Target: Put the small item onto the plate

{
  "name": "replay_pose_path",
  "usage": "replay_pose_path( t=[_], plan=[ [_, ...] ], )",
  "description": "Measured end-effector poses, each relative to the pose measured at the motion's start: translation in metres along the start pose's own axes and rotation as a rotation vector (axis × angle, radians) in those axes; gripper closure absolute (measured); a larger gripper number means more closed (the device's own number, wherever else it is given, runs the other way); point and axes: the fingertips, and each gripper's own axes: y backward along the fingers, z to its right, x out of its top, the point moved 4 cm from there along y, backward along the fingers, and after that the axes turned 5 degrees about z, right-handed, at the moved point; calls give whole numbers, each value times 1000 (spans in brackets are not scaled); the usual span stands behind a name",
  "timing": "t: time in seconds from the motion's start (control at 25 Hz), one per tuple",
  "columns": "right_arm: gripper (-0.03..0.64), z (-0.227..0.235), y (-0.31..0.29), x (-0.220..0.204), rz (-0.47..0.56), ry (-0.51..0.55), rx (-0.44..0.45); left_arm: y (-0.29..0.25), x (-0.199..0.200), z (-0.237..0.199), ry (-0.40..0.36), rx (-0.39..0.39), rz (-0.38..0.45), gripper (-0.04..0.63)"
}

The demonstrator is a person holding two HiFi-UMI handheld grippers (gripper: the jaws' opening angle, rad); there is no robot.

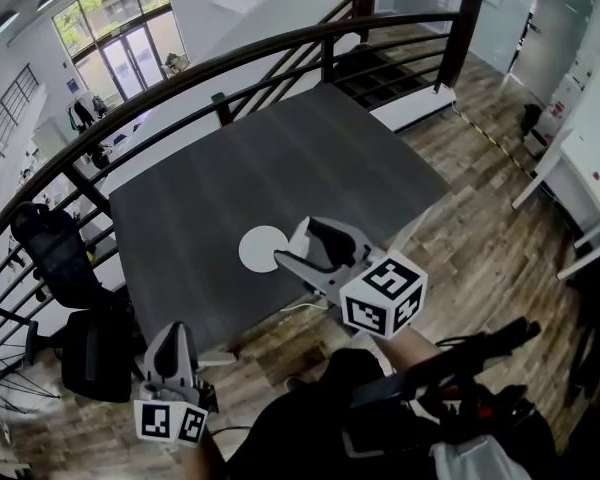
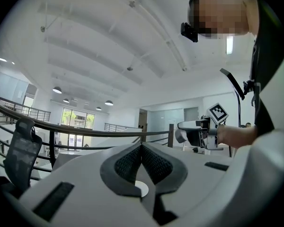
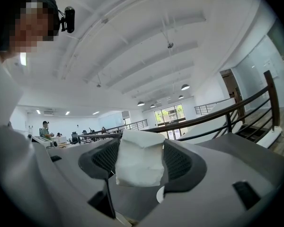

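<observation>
Small white folded pad: clamped in R gripper, not yet on plate.
L to R: L gripper jaws pressed together, nothing between, held well clear of table; white plate bare, just left of R jaw tips; R gripper the nearer.

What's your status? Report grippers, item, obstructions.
Right gripper shut on white item, beside the plate's right edge in the head view. Left gripper shut, empty, low, off the table. Plate bare; nothing seen in the way.
</observation>
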Motion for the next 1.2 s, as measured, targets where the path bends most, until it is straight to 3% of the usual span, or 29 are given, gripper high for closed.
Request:
replay_pose_path(
  t=[0.24, 0.6, 0.76, 0.96, 1.2],
  plan=[
    [313, 5, -22, -2, -23, 8, 30, -10, -3, -5, 5, 7, -7, 591],
    [313, 47, -87, -15, -95, 24, 105, -40, 17, -19, -35, 117, 8, 591],
    [313, 70, -117, -17, -111, 12, 148, -69, 24, -20, 0, 144, 49, 591],
    [313, 92, -147, -31, -145, 11, 192, -86, 12, -31, -14, 225, -9, 591],
    [313, 105, -173, -56, -204, -4, 239, -96, 9, -38, -36, 281, -22, 591]
  ],
)
